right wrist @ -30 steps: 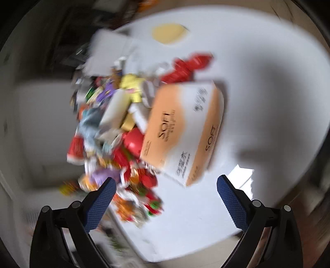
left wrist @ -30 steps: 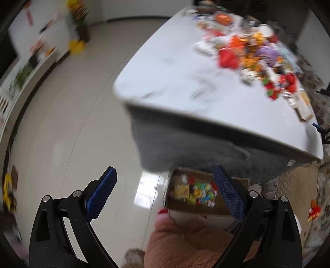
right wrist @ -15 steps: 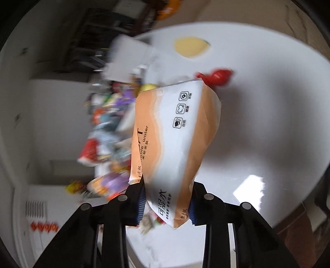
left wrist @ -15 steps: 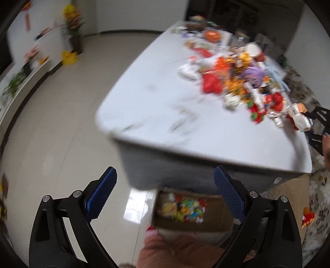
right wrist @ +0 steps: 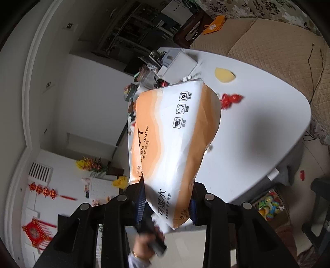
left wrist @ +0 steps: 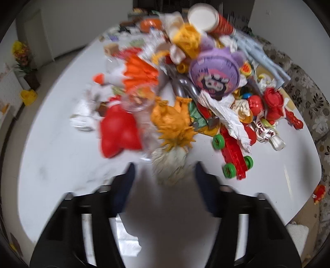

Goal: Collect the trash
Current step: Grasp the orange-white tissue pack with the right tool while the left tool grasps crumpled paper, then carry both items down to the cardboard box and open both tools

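Observation:
My right gripper (right wrist: pixel 167 200) is shut on an orange-and-white tissue pack (right wrist: pixel 171 140) and holds it up above the white table (right wrist: pixel 257 115). In the left wrist view my left gripper (left wrist: pixel 164 171) hovers over the near edge of a heap of toys and trash on the white table (left wrist: pixel 61 156). Its jaws stand partly apart around a crumpled white-and-tan wad (left wrist: pixel 171 165) below an orange crumpled wrapper (left wrist: pixel 173 121). The frame is blurred, so I cannot tell whether the fingers grip the wad.
The heap holds a red toy (left wrist: pixel 118 132), a purple round toy (left wrist: pixel 214 76), a red wheeled block car (left wrist: pixel 233 152), crumpled white paper (left wrist: pixel 224 113) and a paper cup (left wrist: pixel 203 17). A yellow piece (right wrist: pixel 224 75) and red toy (right wrist: pixel 231 100) lie on the table. A toy box (right wrist: pixel 270 204) sits below.
The left gripper swung from below the table edge up over the heap and its jaws narrowed. The right gripper closed on the tissue pack and lifted it off the table.

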`<state>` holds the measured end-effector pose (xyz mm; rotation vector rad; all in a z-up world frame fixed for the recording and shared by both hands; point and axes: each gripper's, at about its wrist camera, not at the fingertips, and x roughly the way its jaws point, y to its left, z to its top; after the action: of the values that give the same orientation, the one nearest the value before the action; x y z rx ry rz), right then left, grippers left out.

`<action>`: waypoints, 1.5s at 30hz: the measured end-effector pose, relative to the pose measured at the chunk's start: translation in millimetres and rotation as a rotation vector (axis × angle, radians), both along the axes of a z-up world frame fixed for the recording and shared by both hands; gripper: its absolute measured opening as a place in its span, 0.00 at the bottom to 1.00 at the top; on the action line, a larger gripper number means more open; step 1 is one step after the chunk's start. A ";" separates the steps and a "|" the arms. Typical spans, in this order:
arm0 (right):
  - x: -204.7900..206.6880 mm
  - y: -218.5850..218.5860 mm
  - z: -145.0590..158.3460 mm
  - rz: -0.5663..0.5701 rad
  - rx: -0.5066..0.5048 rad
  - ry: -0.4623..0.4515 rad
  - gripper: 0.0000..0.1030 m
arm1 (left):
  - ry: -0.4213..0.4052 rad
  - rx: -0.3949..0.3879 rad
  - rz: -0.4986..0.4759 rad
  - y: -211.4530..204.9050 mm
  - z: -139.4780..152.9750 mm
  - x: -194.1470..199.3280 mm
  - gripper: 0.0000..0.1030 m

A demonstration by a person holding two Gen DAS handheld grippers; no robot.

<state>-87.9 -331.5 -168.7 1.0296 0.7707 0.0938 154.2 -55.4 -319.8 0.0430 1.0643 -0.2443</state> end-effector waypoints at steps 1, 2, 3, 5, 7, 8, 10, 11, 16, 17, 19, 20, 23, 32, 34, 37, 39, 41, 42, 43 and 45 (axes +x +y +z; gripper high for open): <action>-1.3 3.4 -0.4 0.008 -0.003 0.003 0.33 | 0.017 0.009 -0.001 -0.9 -3.3 4.0 0.30; 6.3 7.7 -0.9 0.018 -0.014 0.009 0.33 | 0.018 0.009 -0.002 -0.6 -3.9 6.0 0.29; 7.9 13.0 -2.5 0.026 -0.021 0.012 0.33 | 0.022 -0.012 -0.009 1.3 -1.9 5.7 0.29; 15.9 24.7 -3.6 0.059 -0.030 0.011 0.33 | 0.039 -0.062 -0.038 5.5 5.2 0.7 0.28; 17.7 33.9 -2.1 0.099 -0.053 0.008 0.33 | 0.032 -0.095 -0.090 9.5 18.7 -13.9 0.28; 18.9 37.4 -2.8 0.113 -0.065 0.009 0.33 | 0.036 -0.103 -0.105 11.5 24.3 -20.5 0.28; 19.3 50.9 -3.3 0.164 -0.093 0.010 0.33 | 0.060 -0.158 -0.126 22.1 36.3 -34.3 0.28; 21.0 55.9 -4.9 0.184 -0.104 0.017 0.33 | 0.067 -0.173 -0.125 26.0 40.1 -38.2 0.28; 35.0 82.5 -20.5 0.289 -0.099 0.056 0.33 | 0.125 -0.238 -0.088 55.1 48.9 -68.2 0.28; 37.8 87.2 -22.6 0.301 -0.107 0.066 0.33 | 0.134 -0.168 -0.058 60.0 43.6 -71.9 0.28; 43.6 94.8 -26.9 0.333 -0.106 0.077 0.33 | 0.179 -0.163 -0.023 69.2 34.8 -78.3 0.28; 46.0 100.1 -27.9 0.348 -0.114 0.080 0.33 | 0.206 -0.174 0.002 77.3 29.4 -81.3 0.28; 47.2 110.3 -29.6 0.393 -0.137 0.081 0.33 | 0.213 -0.166 0.018 94.6 24.1 -95.9 0.28; 32.2 142.9 -72.9 0.520 -0.199 0.188 0.33 | 0.254 -0.214 0.000 116.4 6.8 -148.6 0.28; 21.6 147.3 -102.1 0.546 -0.204 0.262 0.33 | 0.291 -0.206 -0.026 110.3 -11.7 -169.7 0.28; 6.2 148.4 -161.0 0.561 -0.196 0.392 0.33 | 0.387 -0.167 -0.050 97.5 -57.4 -193.9 0.28; -1.8 148.2 -212.5 0.558 -0.225 0.487 0.33 | 0.484 -0.166 -0.035 89.6 -106.8 -208.2 0.28; -6.3 145.0 -276.4 0.548 -0.256 0.588 0.33 | 0.554 -0.141 -0.021 79.6 -156.8 -215.7 0.28; -6.8 143.3 -307.3 0.544 -0.271 0.628 0.33 | 0.595 -0.123 -0.010 73.5 -191.2 -218.6 0.28; -6.4 141.5 -333.7 0.540 -0.289 0.664 0.33 | 0.630 -0.115 0.004 68.7 -220.0 -219.4 0.28; -3.9 136.8 -394.1 0.530 -0.322 0.732 0.33 | 0.691 -0.109 0.044 62.3 -270.6 -216.7 0.28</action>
<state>-91.8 -194.7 -562.8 0.5140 1.6597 0.0408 -62.5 6.9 -590.5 -0.1752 1.7347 -0.2853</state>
